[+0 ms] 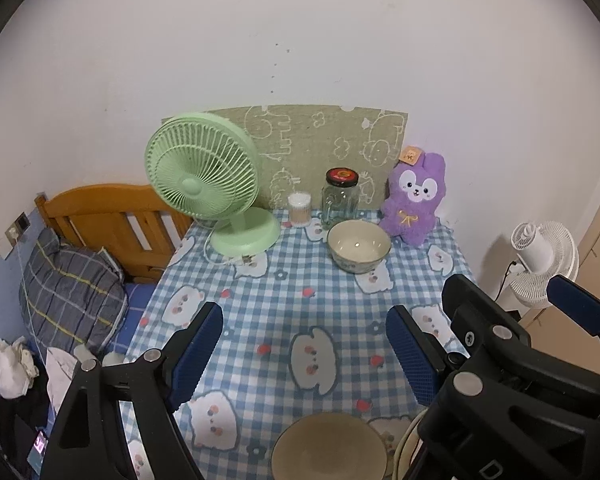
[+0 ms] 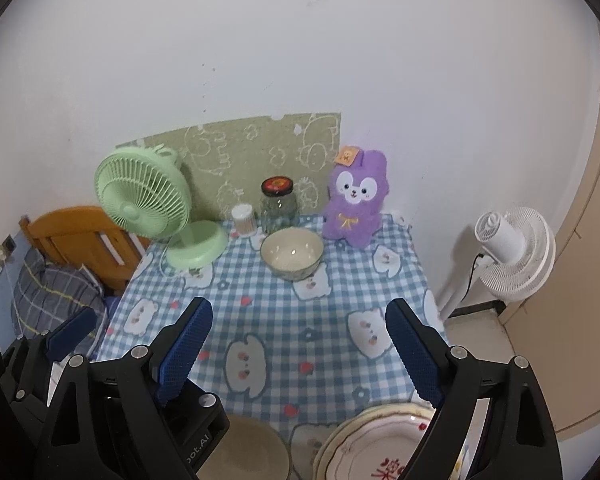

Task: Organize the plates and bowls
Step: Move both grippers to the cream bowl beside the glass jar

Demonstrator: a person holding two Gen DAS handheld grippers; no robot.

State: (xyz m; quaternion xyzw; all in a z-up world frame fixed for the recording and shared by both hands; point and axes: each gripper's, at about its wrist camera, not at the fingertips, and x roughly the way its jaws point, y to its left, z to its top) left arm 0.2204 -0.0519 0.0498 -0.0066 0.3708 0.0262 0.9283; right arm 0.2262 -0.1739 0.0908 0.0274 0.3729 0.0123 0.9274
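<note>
A pale ceramic bowl (image 1: 358, 245) stands at the far side of the checked table; it also shows in the right wrist view (image 2: 291, 254). A brownish bowl (image 1: 329, 447) sits at the near edge, also in the right wrist view (image 2: 256, 450). A stack of white floral plates (image 2: 374, 446) lies at the near right; only its rim (image 1: 405, 440) shows in the left wrist view. My left gripper (image 1: 304, 354) is open and empty above the table's near half. My right gripper (image 2: 300, 354) is open and empty, its right finger over the plates.
A green desk fan (image 1: 204, 184), a cotton swab tub (image 1: 299, 209), a glass jar with a black lid (image 1: 340, 198) and a purple plush rabbit (image 1: 416, 198) line the table's back edge. A bed with a wooden headboard (image 1: 112, 220) is left; a white fan (image 2: 512, 252) stands right.
</note>
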